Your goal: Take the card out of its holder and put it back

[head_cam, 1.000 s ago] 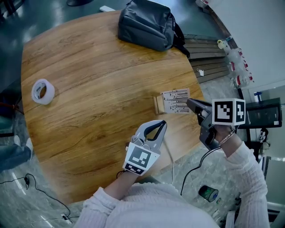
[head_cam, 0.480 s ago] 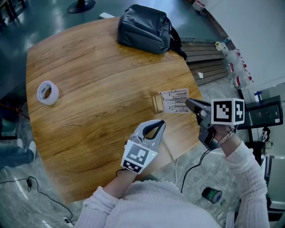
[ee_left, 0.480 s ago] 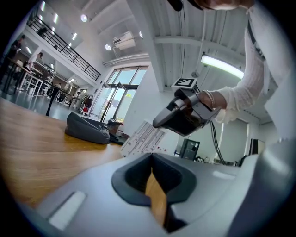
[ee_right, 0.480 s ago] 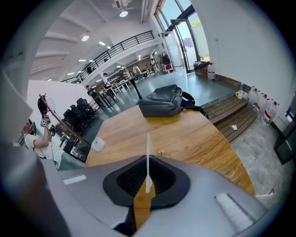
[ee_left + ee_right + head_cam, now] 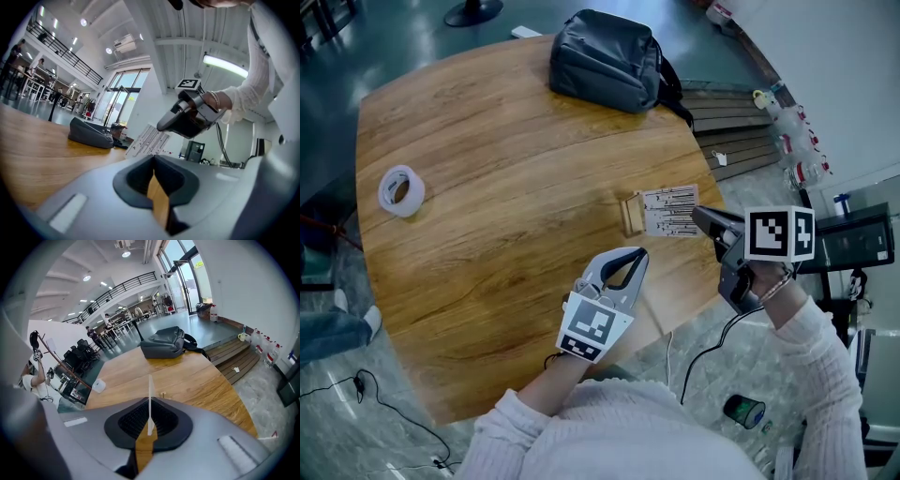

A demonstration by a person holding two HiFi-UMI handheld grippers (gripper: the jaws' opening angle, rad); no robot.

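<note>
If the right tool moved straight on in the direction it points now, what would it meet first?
Probably the small wooden holder on the table, reached first by the card that the right tool grips; depth is unclear.

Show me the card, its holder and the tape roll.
card (image 5: pixel 671 212), head view, its printed face.
holder (image 5: pixel 631 217), head view, the wooden block's top.
tape roll (image 5: pixel 416 198), head view, its white outer wall.

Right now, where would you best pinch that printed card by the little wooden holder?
By its free edge, the one away from the wooden holder, coming from the person's right. The card is a thin flat sheet, so jaws should close on its two faces, clear of the holder. The right gripper is shut on that edge this way.
</note>
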